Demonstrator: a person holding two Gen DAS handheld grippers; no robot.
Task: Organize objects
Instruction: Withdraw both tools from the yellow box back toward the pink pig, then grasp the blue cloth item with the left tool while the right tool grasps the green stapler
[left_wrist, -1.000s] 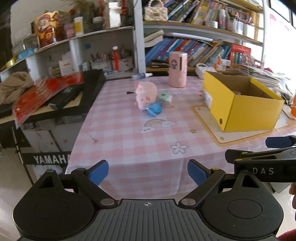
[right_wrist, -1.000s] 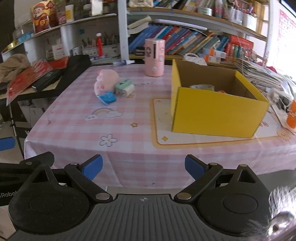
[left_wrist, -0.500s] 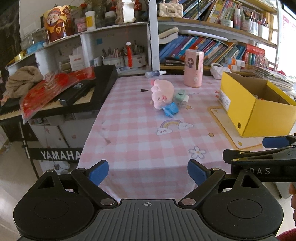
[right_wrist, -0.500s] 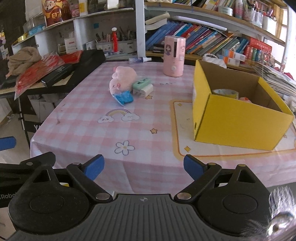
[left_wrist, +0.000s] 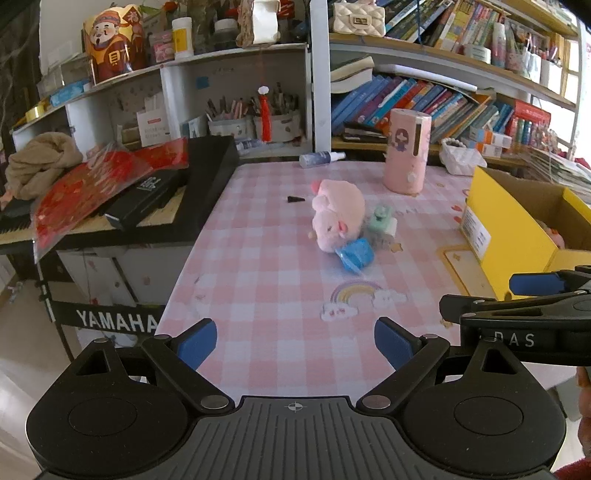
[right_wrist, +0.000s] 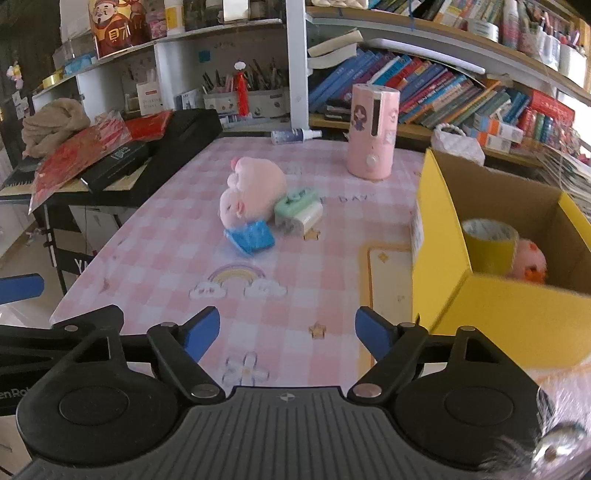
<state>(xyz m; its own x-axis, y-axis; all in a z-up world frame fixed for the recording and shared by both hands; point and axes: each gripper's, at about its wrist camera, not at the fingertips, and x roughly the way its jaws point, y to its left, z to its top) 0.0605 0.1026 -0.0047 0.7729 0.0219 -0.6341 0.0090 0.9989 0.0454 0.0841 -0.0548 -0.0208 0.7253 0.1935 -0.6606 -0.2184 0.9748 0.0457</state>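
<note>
Approach step: left claw (left_wrist: 295, 341) and right claw (right_wrist: 288, 330) both spread, empty, at near table (right_wrist: 295, 295) edge; plush pig (right_wrist: 253, 197) mid-table; next, reaching it, then yellow box (right_wrist: 517, 314) at right edge

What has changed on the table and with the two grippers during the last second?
Both grippers came closer to the table: the pink pig, blue item and yellow box look nearer. The left gripper and right gripper stay open and empty. Nothing was grasped or let go; no object on the table moved.
</note>
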